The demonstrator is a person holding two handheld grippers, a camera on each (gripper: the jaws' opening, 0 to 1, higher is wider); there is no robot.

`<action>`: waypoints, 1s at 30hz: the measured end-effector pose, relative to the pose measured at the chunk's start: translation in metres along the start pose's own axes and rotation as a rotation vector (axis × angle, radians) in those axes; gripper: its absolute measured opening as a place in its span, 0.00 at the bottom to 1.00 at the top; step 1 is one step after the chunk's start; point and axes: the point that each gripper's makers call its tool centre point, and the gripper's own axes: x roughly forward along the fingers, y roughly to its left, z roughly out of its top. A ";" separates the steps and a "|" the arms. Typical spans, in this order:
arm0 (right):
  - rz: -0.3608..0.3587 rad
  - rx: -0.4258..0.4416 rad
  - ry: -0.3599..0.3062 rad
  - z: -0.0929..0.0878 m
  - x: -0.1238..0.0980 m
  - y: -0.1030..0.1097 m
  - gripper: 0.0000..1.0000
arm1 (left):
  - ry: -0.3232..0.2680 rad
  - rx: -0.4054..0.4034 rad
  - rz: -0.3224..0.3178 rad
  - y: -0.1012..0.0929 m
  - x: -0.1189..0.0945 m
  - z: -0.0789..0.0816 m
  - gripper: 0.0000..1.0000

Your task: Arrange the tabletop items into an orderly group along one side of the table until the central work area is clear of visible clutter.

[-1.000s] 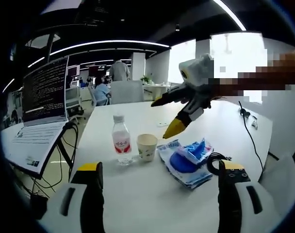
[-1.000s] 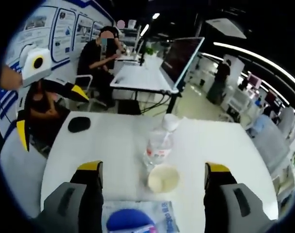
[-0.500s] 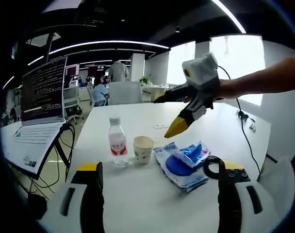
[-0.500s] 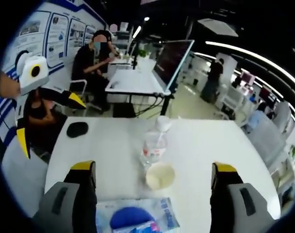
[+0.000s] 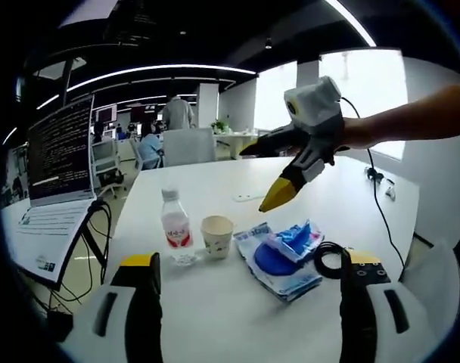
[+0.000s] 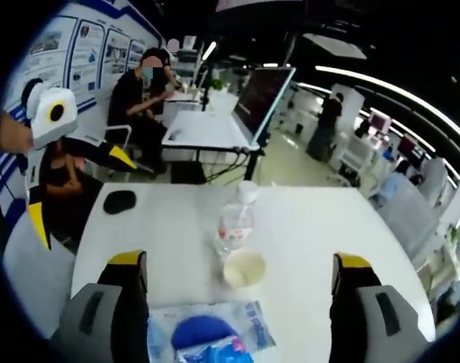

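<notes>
Both views sit low over the counter (image 5: 215,310), facing each other across the water bottle (image 5: 175,228): left gripper view looks toward the windows, right gripper view toward the monitor desks. Shared: bottle, paper cup (image 6: 243,268), blue packet (image 6: 207,334), each other's tongs.

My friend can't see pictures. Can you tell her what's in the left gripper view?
A water bottle, paper cup, blue-and-white packet and black cable coil sit together on a white table. The other hand-held gripper hovers open above them.

Left tongs (image 5: 247,276) jaws wide apart, empty, right tongs (image 6: 237,276) likewise spread, right forearm (image 5: 419,121) outstretched, holding them aloft
</notes>
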 end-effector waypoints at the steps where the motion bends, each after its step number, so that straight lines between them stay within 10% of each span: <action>1: -0.004 -0.004 -0.001 0.000 -0.002 -0.001 1.00 | -0.001 0.002 0.000 -0.001 0.000 0.001 0.99; 30: -0.043 0.062 -0.042 -0.025 -0.064 -0.012 0.96 | 0.058 0.084 0.060 -0.021 -0.004 0.006 0.95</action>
